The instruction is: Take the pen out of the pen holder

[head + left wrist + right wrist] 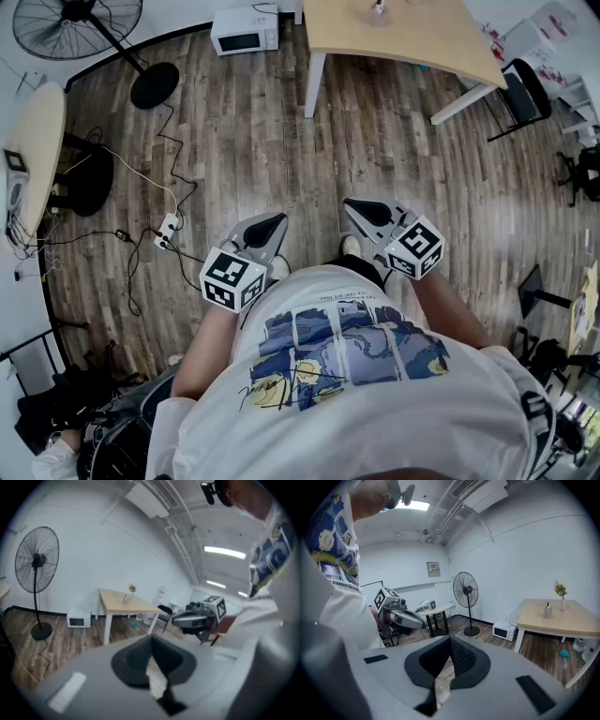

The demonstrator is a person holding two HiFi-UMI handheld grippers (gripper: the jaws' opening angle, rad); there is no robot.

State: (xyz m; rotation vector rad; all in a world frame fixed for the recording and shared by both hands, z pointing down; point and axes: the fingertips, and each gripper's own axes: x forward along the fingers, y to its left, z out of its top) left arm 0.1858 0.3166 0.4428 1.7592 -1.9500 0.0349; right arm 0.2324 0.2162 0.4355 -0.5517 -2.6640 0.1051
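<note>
No pen or pen holder can be made out for sure. Small items, too small to tell apart, stand on the far wooden table (394,33): a small clear container (547,610) and a little vase with a flower (560,592). The person holds both grippers close in front of the body, over the wood floor and far from that table. My left gripper (277,220) is shut with nothing between its jaws, which also meet at the tip in its own view (151,637). My right gripper (352,203) is likewise shut and empty (450,638).
A standing fan (80,19) and a white microwave (244,30) on the floor are at the far side. Cables and a power strip (169,228) lie on the floor at the left, beside a round table (33,141). A black chair (525,89) stands at the right.
</note>
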